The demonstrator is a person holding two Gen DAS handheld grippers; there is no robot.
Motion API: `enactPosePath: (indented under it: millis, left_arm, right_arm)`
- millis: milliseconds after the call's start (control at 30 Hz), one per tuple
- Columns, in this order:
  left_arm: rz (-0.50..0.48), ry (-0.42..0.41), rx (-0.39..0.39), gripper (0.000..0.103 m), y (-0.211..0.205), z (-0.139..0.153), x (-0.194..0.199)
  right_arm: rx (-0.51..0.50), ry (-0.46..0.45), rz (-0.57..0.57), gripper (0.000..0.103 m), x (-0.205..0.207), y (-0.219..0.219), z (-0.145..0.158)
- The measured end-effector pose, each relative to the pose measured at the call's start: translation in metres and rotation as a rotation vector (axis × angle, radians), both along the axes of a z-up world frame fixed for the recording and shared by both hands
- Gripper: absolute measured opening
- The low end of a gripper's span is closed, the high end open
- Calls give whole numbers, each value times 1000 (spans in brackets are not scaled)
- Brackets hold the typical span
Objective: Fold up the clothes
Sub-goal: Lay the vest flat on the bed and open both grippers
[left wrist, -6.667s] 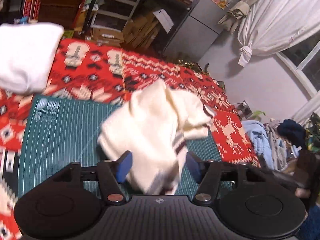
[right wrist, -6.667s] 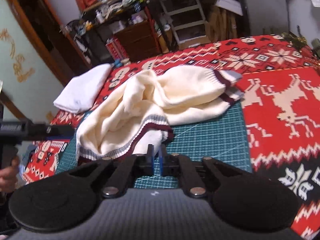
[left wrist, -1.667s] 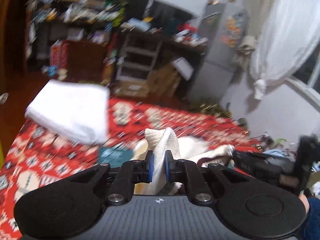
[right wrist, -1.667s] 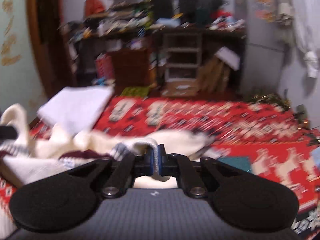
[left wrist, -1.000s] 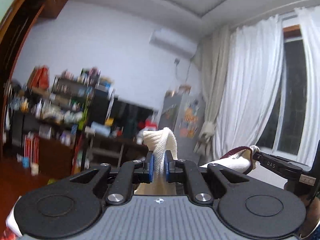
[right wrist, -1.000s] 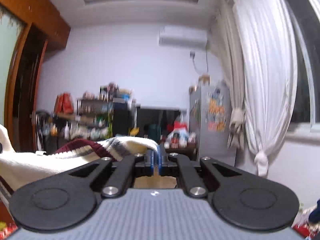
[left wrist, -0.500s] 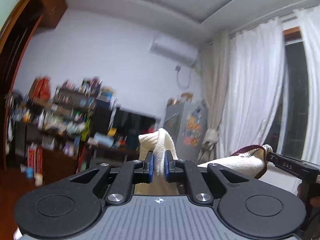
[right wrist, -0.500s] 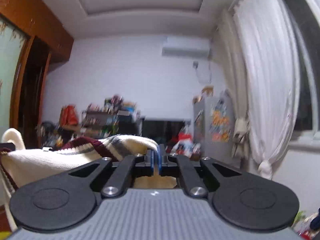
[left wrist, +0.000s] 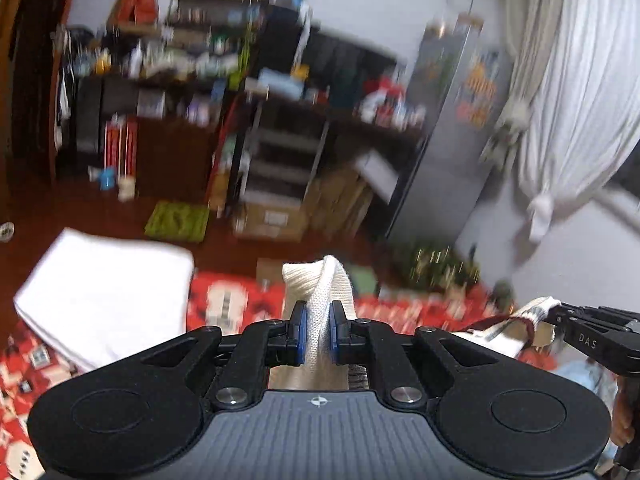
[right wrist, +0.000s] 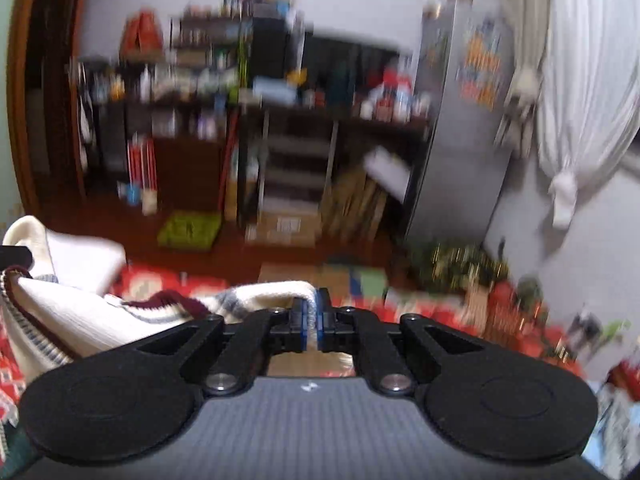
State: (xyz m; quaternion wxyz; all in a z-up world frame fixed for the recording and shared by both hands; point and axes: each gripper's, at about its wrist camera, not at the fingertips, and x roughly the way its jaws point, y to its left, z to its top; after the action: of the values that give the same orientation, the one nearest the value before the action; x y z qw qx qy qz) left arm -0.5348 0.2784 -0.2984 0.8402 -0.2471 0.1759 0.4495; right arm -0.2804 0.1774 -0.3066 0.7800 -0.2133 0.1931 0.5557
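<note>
Our left gripper (left wrist: 318,332) and right gripper (right wrist: 311,322) each pinch the cream sweater (left wrist: 316,292); the right one reads "DAS".

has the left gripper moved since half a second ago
Yes. The left gripper, shut on the cream sweater, has tipped downward: the ceiling filled the top of its view then, and now the red blanket and folded white cloth show.

sweater (left wrist: 318,292) between left gripper (left wrist: 317,334) fingers | towel (left wrist: 104,292) left, on blanket (left wrist: 224,304)
</note>
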Motion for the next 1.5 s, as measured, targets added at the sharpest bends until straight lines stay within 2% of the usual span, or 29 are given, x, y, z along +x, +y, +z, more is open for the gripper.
enactPosePath:
  millis: [100, 167, 300, 367, 433, 533, 600, 633, 667, 733, 767, 867, 1033, 1100, 1167, 1233, 1333, 1500]
  left_arm:
    - [-21, 65, -69, 11, 18, -35, 14]
    - [-31, 95, -96, 11, 31, -52, 23]
    - [-6, 113, -154, 11, 62, -75, 35]
    - [8, 112, -157, 11, 81, -76, 43]
    - [28, 108, -151, 11, 98, -71, 54]
    - [50, 131, -134, 12, 127, -55, 75]
    - [53, 154, -151, 16, 146, -47, 87]
    - [56, 172, -172, 29, 153, -47, 91]
    - [59, 185, -186, 49, 157, -46, 94]
    - [52, 166, -158, 66, 152, -46, 90]
    - [35, 154, -148, 69, 147, -47, 87]
    - [-17, 151, -153, 73, 130, -53, 80]
    - [-93, 195, -165, 86, 87, -68, 71]
    - [-96, 215, -170, 87, 66, -78, 64]
    - [-99, 235, -175, 94, 45, -88, 57]
    - [-84, 251, -180, 94, 25, -99, 51]
    - [-70, 266, -200, 94, -5, -117, 38]
    - [-61, 289, -208, 94, -40, -141, 24]
  right_arm:
    - [-71, -20, -15, 4, 1, 30, -55]
    - [-99, -12, -29, 4, 9, 51, -81]
    - [-130, 11, -54, 4, 30, 99, -106]
    - [-130, 8, -64, 4, 40, 123, -103]
    - [-114, -3, -79, 4, 53, 158, -80]
    - [-81, -18, -106, 5, 65, 188, -58]
    - [-107, -4, -107, 16, 73, 205, -50]
    - [-115, -1, -112, 40, 76, 207, -48]
    - [-122, 1, -116, 58, 79, 209, -45]
    - [-98, 11, -93, 73, 80, 201, -46]
    - [-82, 9, -83, 84, 80, 195, -44]
    - [-61, 22, -35, 101, 72, 171, -47]
    - [-79, 68, 39, 103, 50, 122, -59]
    - [-88, 94, 52, 103, 41, 99, -67]
    - [-103, 131, 68, 103, 31, 73, -79]
    - [-119, 160, 79, 103, 21, 47, -93]
    - [-120, 142, 76, 103, 5, 9, -120]
    - [-184, 135, 83, 103, -13, -25, -157]
